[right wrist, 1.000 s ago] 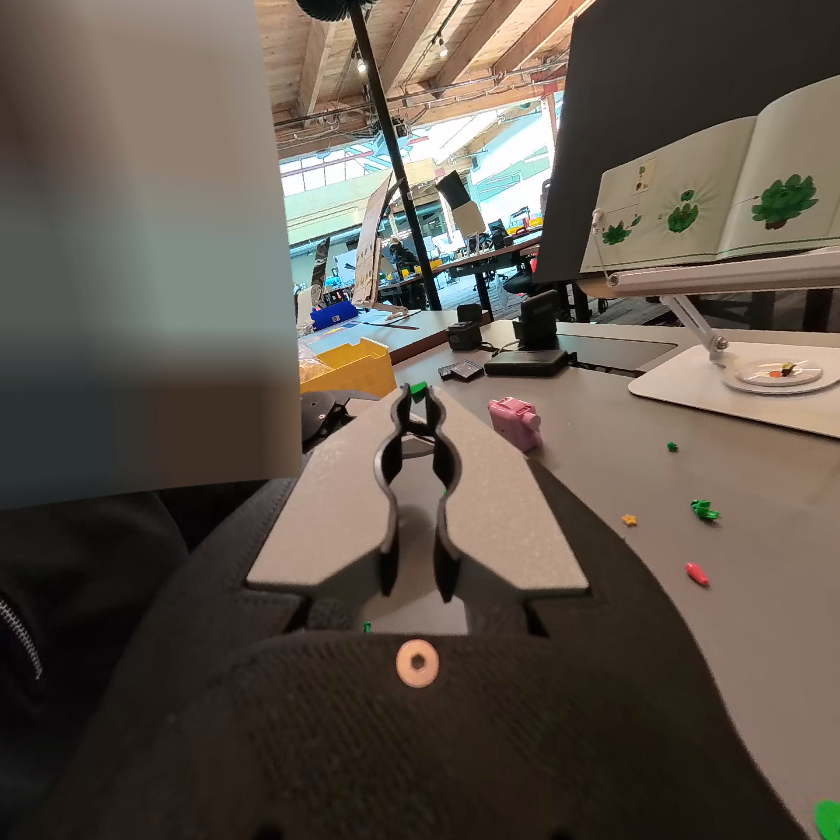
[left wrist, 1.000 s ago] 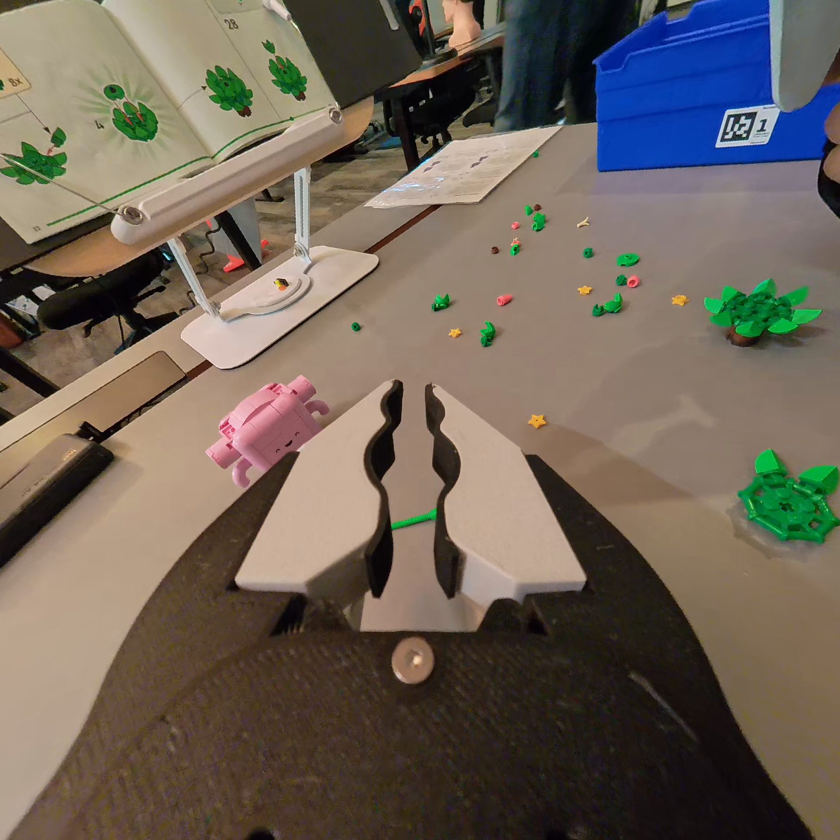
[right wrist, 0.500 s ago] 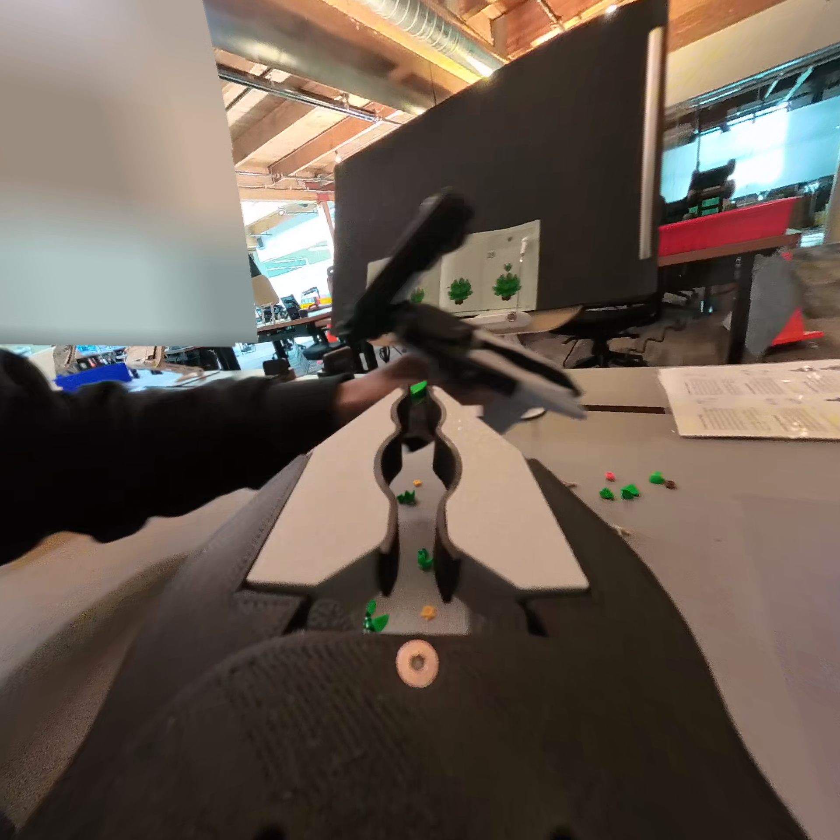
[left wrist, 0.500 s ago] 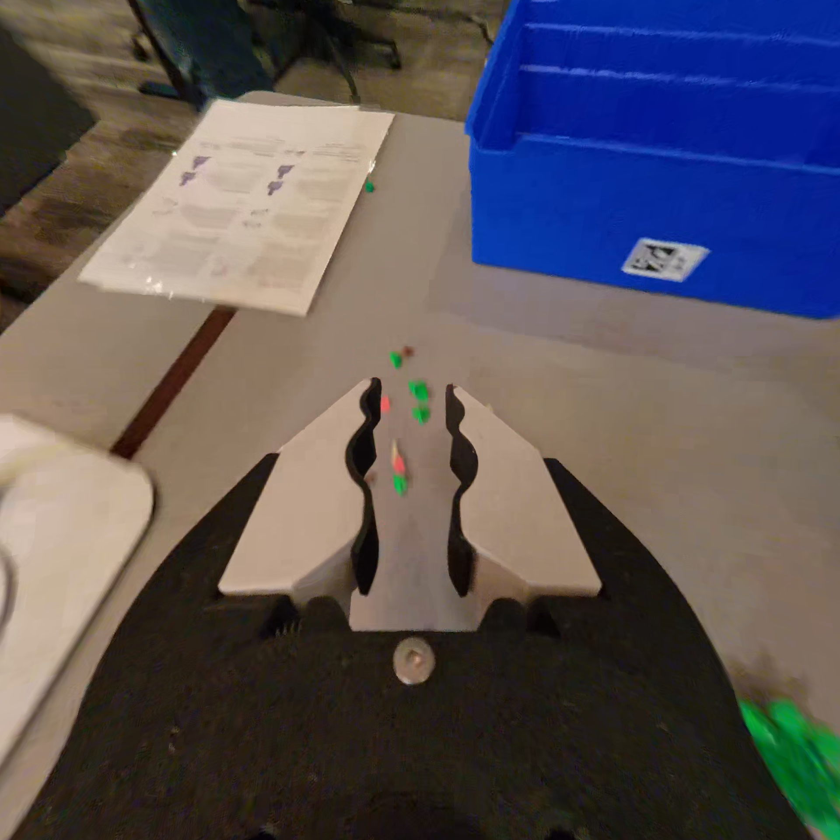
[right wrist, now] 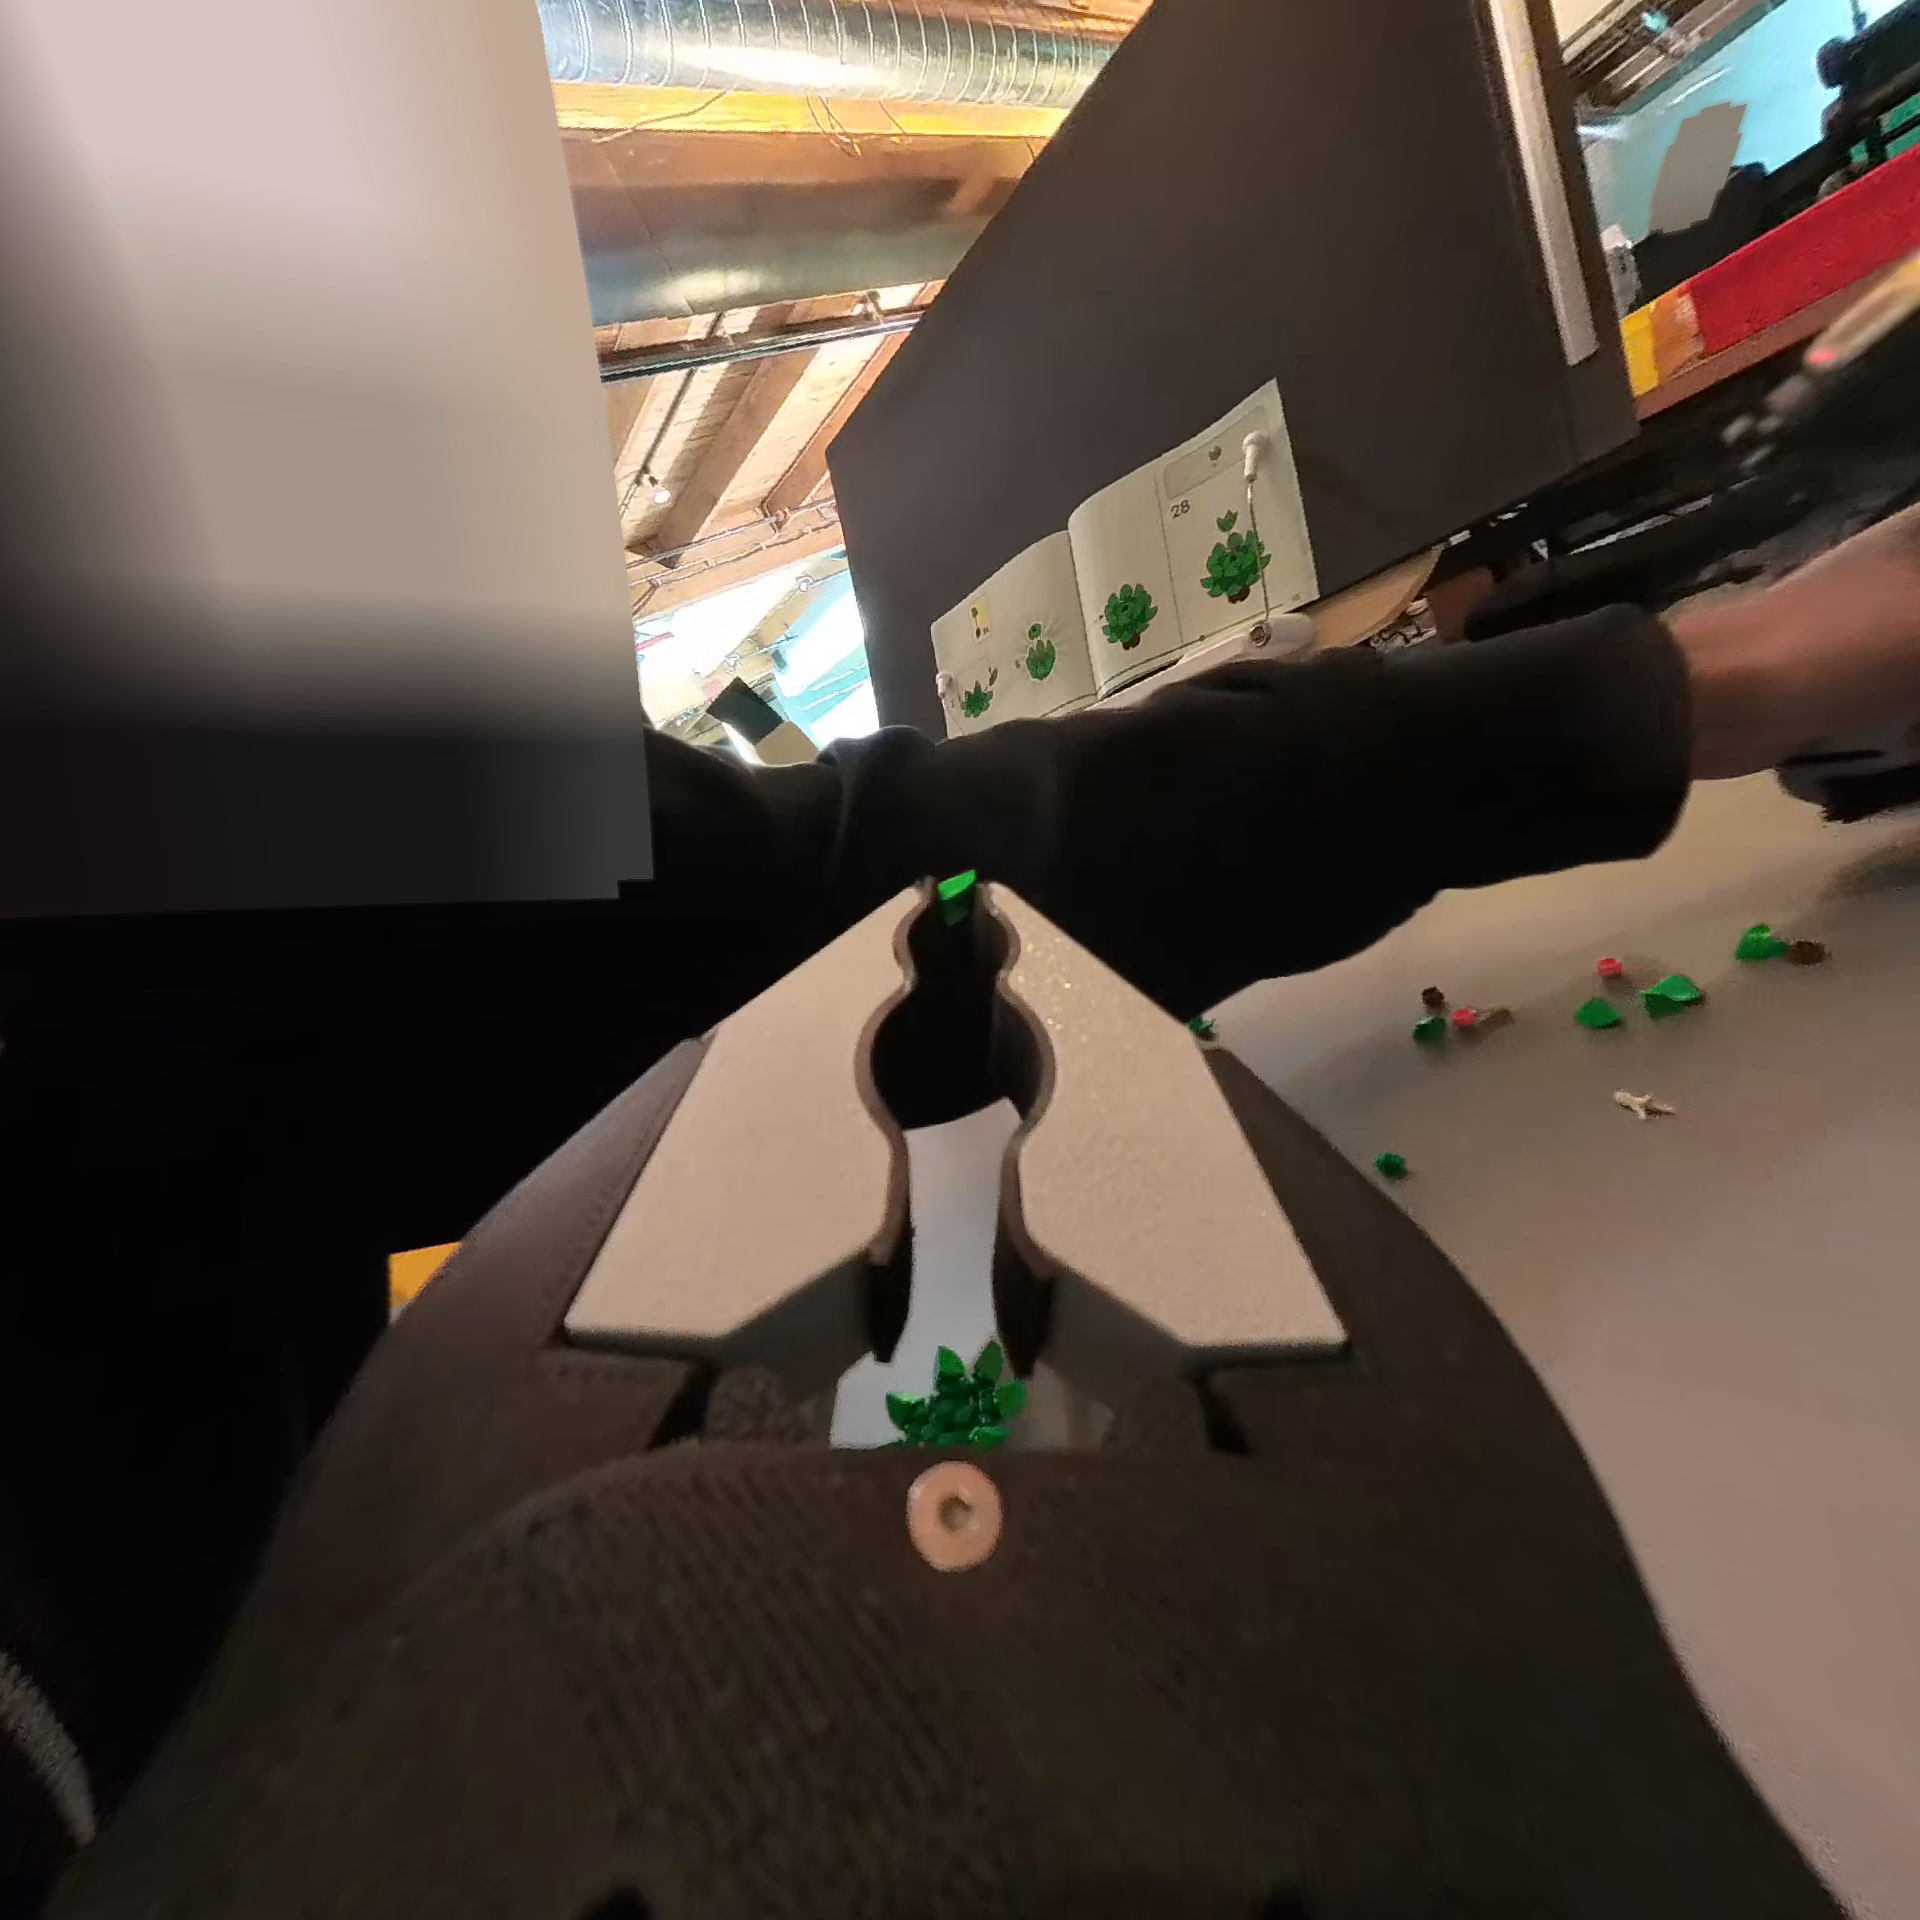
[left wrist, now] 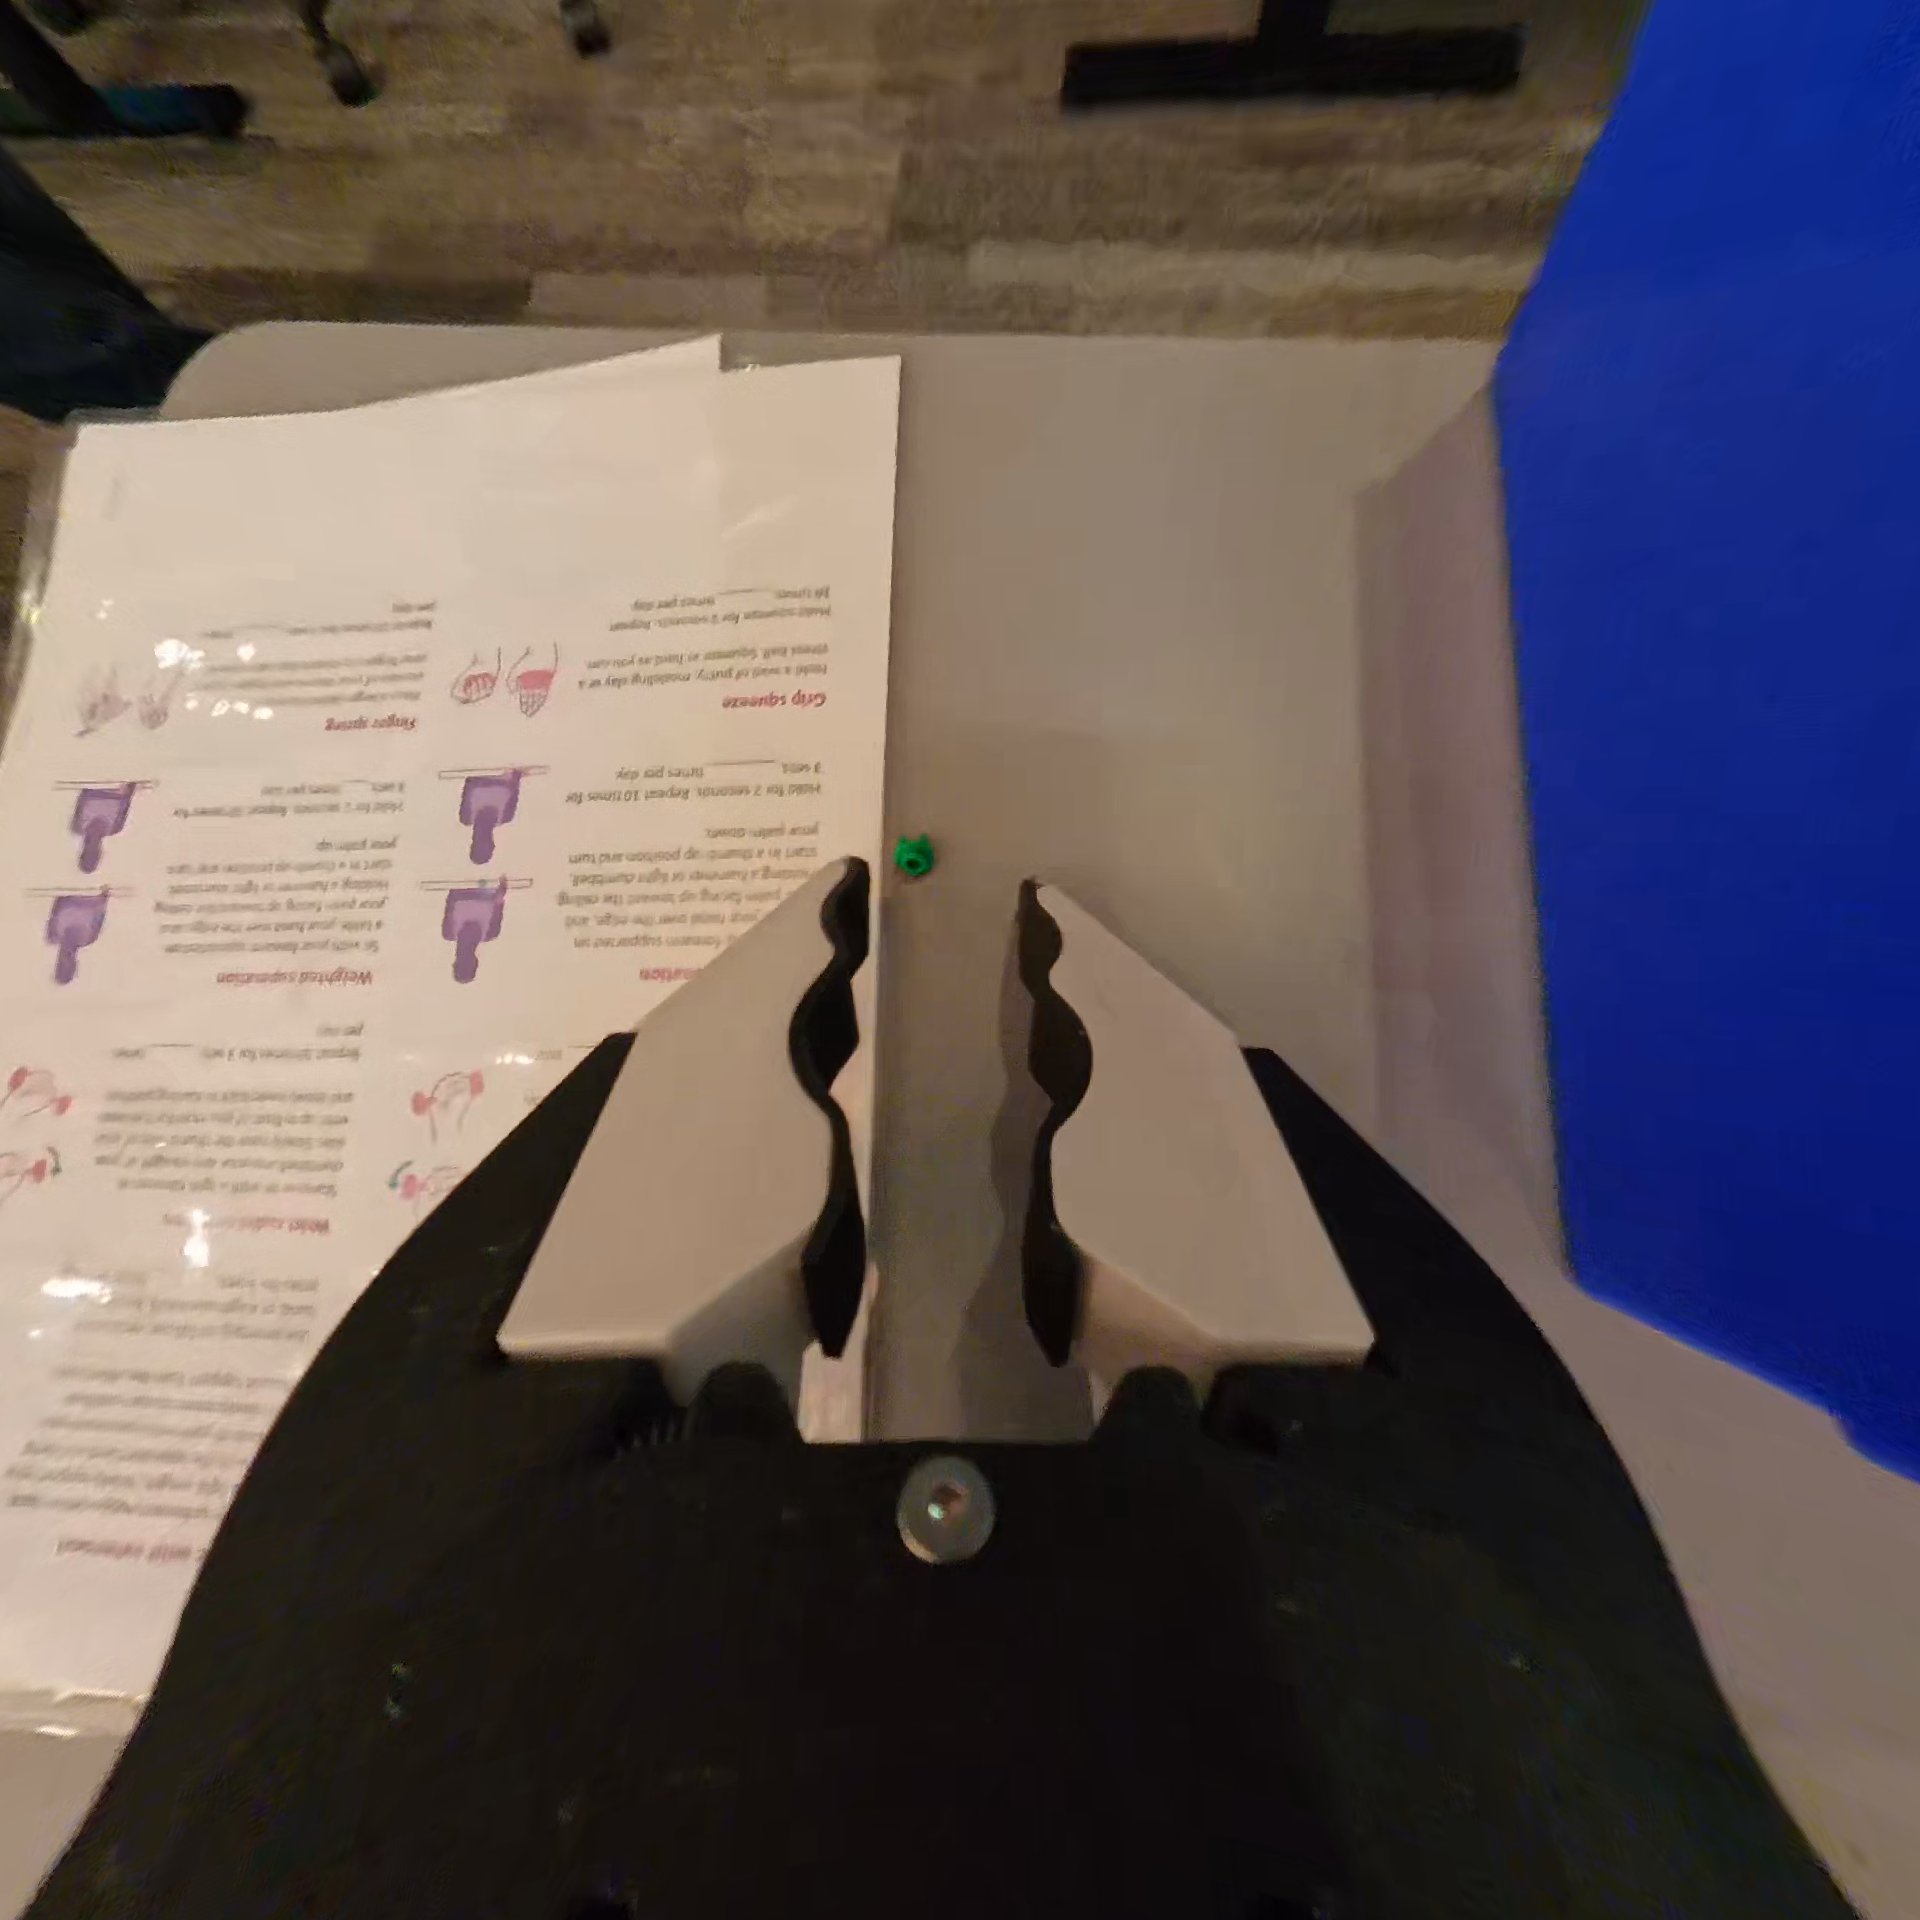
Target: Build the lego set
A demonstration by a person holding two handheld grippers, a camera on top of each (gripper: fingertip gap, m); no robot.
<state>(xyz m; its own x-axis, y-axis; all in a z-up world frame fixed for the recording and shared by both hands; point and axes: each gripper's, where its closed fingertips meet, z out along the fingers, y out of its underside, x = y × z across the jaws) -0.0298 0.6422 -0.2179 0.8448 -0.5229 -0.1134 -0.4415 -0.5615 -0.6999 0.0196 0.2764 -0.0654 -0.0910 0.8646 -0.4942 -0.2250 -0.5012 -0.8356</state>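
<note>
Here the left gripper (left wrist: 940, 883) is held open with nothing in it, just short of a small green piece (left wrist: 914, 858) lying on the grey table (left wrist: 1122, 675) beside a printed sheet (left wrist: 436, 727). The right gripper (right wrist: 956, 896) pinches a green leaf piece (right wrist: 954, 889) at its tips; loose pieces (right wrist: 1600, 1008) lie scattered beyond.

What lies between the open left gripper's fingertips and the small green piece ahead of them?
In the left wrist view only bare grey table separates the left gripper from the small green lego piece.
</note>
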